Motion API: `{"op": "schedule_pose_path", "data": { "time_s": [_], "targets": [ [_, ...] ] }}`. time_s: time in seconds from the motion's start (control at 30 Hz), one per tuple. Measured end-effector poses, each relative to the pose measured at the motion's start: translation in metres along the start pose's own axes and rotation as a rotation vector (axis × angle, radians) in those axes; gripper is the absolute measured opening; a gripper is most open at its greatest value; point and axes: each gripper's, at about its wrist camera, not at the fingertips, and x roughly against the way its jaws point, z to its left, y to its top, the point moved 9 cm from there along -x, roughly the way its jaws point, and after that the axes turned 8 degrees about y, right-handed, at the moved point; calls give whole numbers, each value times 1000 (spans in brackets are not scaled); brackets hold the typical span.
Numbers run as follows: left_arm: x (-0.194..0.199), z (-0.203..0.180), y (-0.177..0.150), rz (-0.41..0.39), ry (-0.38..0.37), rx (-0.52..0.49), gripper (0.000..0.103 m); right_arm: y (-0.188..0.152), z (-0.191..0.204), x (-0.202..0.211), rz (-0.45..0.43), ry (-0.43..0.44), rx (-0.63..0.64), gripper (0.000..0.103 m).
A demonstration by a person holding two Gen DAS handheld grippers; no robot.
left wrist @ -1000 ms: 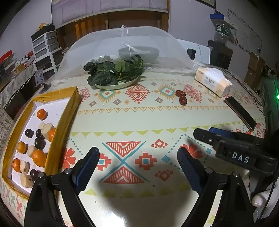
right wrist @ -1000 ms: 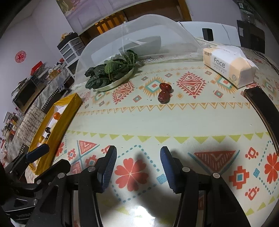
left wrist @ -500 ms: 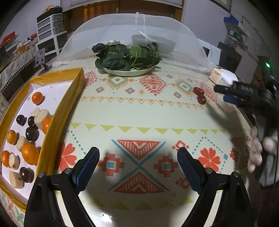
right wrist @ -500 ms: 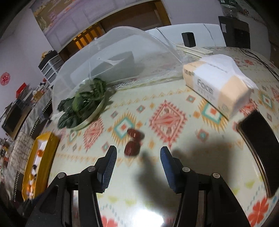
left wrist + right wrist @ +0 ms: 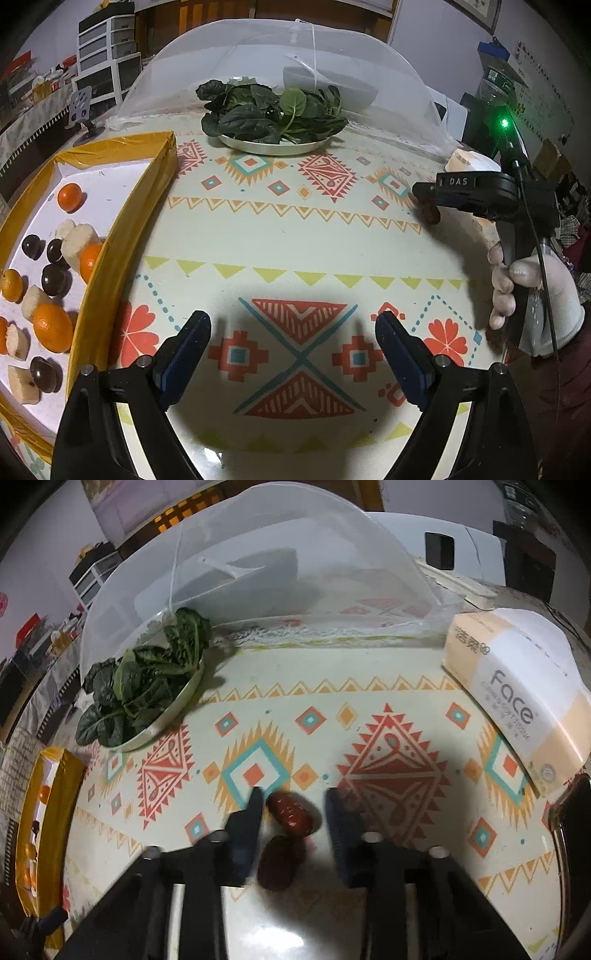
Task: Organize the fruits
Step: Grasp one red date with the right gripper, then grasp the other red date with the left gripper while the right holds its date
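On the left, the yellow-rimmed cardboard tray (image 5: 122, 236) already holds sorted fruit; the left gripper (image 5: 293, 338) hangs spread and empty. Right gripper (image 5: 291, 805), jaws just closing, straddles two red dates (image 5: 290, 814) on the bench, not yet pinched; next: squeeze, lift.

The tissue pack (image 5: 517, 686) reads "Face"; the right gripper (image 5: 428, 206) body bears the letters "DAS".

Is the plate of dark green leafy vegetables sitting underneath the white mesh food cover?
No, the plate of dark green leafy vegetables stands on the patterned tablecloth in front of the white mesh food cover, outside its rim.
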Motion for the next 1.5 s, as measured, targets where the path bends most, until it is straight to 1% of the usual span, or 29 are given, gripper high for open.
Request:
{"op": "schedule_pose_path", "data": {
  "time_s": [0.03,0.1,0.23,0.27,0.33,0.37,0.4,0.43,0.5,0.57,0.6,0.73,0.8,0.87,0.93,1.0,1.03,1.07,1.17,1.23,1.27,1.3,1.33,1.37,1.5],
  "targets": [
    [1,-1,0,-1,-2,1,90,-3,3,1,4,-3,9,28],
    [2,-1,0,-5,-4,3,90,-8,8,3,12,13,15,20],
    [4,-3,-1,-5,-6,-2,90,-30,27,11,50,126,6,20],
    [4,-4,-2,-3,-8,-3,90,-41,35,16,69,176,6,20],
    [3,-6,-3,6,-14,1,90,-59,49,23,100,246,11,20],
    [2,-8,-4,11,-20,2,90,-65,53,26,105,267,13,20],
    [2,-10,-6,14,-26,0,90,-71,57,34,99,295,13,20],
    [2,-13,-6,16,-31,-5,90,-72,58,39,88,305,10,20],
    [4,-22,-8,13,-42,-25,90,-75,54,53,42,326,-13,20],
    [6,-34,-9,9,-56,-52,90,-74,45,61,-7,303,-23,20],
    [7,-40,-9,6,-65,-70,90,-74,38,66,-32,289,-32,20],
    [14,-76,-10,-17,-114,-162,90,-71,9,71,-84,287,-104,20],
    [16,-99,-10,-28,-157,-213,90,-70,-6,74,-111,299,-155,20],
    [13,-120,-10,-44,-175,-269,90,-66,-19,78,-135,312,-195,20],
    [8,-134,-10,-52,-181,-308,85,-63,-28,84,-164,297,-206,20],
    [2,-144,-10,-31,-200,-326,64,-62,-33,86,-174,298,-220,21],
    [-3,-151,-11,-17,-215,-335,60,-62,-35,87,-175,304,-226,21],
    [-6,-157,-12,-10,-224,-345,57,-62,-36,88,-177,307,-229,21],
    [-11,-170,-17,-2,-240,-379,57,-61,-36,89,-182,304,-223,21],
    [-12,-176,-22,3,-239,-398,54,-61,-35,90,-182,297,-213,21],
    [-13,-179,-24,-10,-216,-417,50,-62,-34,89,-182,297,-209,21],
    [-13,-180,-25,-12,-209,-427,41,-62,-33,89,-181,297,-204,20],
    [-12,-181,-26,-16,-205,-435,36,-63,-33,88,-178,293,-198,21],
    [-11,-181,-26,-15,-204,-434,26,-63,-32,88,-176,290,-195,21],
    [-11,-171,-24,-12,-213,-390,20,-64,-31,86,-160,298,-194,21]
  ]
}}
